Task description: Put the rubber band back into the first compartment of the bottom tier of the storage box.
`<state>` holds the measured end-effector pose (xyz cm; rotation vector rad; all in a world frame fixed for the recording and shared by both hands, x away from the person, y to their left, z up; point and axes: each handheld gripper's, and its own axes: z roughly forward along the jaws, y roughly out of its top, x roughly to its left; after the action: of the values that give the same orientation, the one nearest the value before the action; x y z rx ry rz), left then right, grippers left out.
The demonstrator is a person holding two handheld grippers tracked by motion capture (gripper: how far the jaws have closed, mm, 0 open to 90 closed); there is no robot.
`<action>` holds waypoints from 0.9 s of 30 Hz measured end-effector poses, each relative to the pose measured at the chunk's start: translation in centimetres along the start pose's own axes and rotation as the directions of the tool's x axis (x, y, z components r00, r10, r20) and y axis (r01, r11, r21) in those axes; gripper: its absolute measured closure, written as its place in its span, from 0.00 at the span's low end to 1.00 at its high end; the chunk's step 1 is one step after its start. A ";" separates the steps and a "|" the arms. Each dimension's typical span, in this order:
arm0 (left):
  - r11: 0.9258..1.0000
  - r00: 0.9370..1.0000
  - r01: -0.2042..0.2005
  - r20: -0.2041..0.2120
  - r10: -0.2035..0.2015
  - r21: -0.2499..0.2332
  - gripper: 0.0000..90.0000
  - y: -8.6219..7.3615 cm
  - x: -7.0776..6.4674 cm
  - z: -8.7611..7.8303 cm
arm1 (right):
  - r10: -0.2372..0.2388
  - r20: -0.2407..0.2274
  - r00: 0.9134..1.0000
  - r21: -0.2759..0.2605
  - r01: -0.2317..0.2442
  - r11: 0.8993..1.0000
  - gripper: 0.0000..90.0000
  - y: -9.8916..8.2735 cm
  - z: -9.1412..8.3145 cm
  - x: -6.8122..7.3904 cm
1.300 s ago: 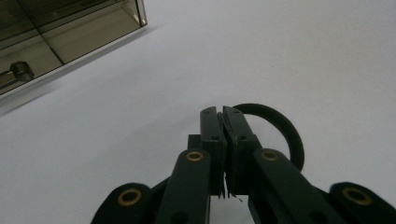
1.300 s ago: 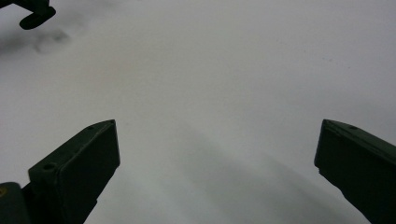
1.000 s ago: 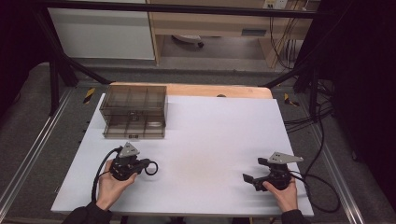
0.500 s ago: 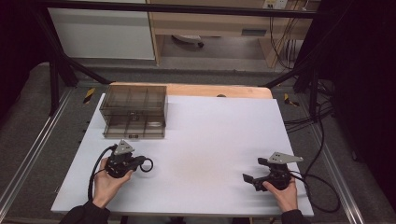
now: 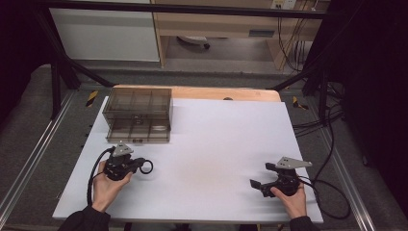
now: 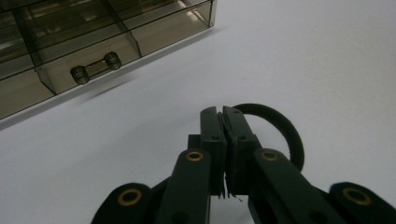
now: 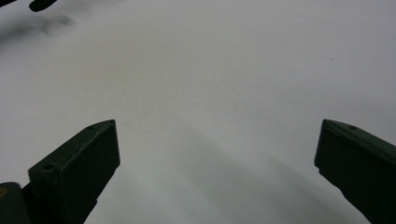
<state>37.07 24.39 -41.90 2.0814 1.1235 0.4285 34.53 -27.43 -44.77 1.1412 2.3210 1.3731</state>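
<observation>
Just beyond closed left jaws, black ring [image 6: 280, 130], drawer box [image 5: 139, 114] farther.

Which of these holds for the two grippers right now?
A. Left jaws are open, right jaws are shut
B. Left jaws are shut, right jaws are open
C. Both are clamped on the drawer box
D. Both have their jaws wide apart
B: the left gripper has its jaws pressed together with nothing between them, while the right gripper has its jaws wide apart over the bare white table.

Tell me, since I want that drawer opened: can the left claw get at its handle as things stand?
Probably yes. The left claw is shut and holds nothing, and bare table lies between it and the drawer handle. It would have to open first.
</observation>
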 end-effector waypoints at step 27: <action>0.999 0.997 0.042 -0.056 -0.043 -0.020 0.97 0.1 2.5 -0.8 | 0.001 -0.001 1.000 0.001 -0.001 1.000 0.01 0.0 0.0 0.0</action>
<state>38.04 26.79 -41.37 2.0364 1.1903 0.4786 34.54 -27.41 -44.77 1.1420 2.3222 1.3735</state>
